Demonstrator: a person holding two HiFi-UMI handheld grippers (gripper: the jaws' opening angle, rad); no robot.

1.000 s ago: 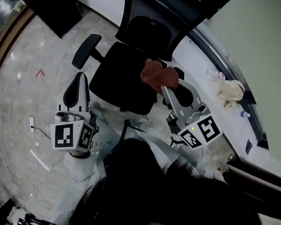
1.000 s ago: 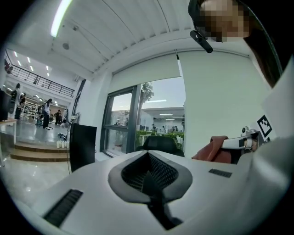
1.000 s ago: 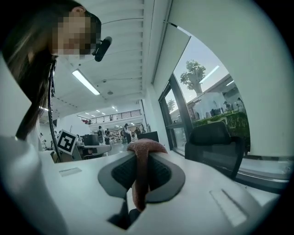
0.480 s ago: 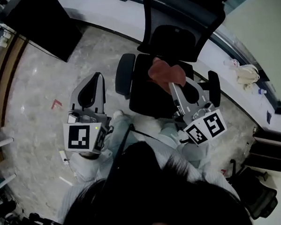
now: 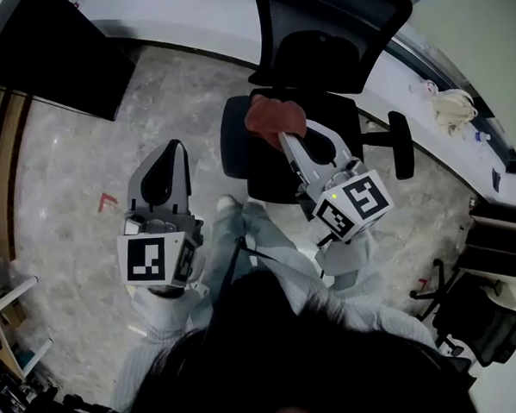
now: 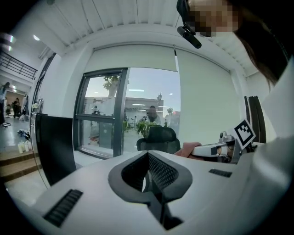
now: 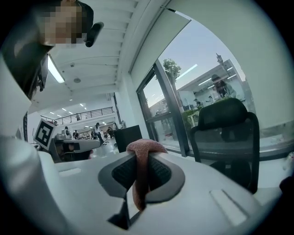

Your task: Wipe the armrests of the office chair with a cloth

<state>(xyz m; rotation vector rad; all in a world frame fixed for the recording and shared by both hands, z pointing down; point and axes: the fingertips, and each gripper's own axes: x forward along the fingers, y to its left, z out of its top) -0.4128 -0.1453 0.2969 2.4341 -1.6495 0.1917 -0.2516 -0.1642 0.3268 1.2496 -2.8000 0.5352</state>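
The black office chair (image 5: 302, 147) stands ahead of me, its left armrest (image 5: 234, 138) and right armrest (image 5: 401, 146) flanking the seat. A reddish-brown cloth (image 5: 275, 117) hangs bunched over the seat's rear left, close to the left armrest; whether it touches the chair I cannot tell. My right gripper (image 5: 284, 141) is shut on the cloth (image 7: 140, 156), which drapes down between its jaws. My left gripper (image 5: 170, 151) is held over the floor left of the chair, shut and empty (image 6: 148, 154). The left gripper view shows the chair (image 6: 158, 137) far ahead.
A black cabinet (image 5: 60, 48) stands at the far left. A white window ledge (image 5: 406, 73) runs behind the chair with a cream bag (image 5: 454, 109) on it. Another chair base (image 5: 475, 319) sits at the lower right. A red mark (image 5: 108, 200) is on the marble floor.
The right gripper has carried the cloth across the seat from near the right armrest toward the left armrest. The left gripper stays shut at the left.
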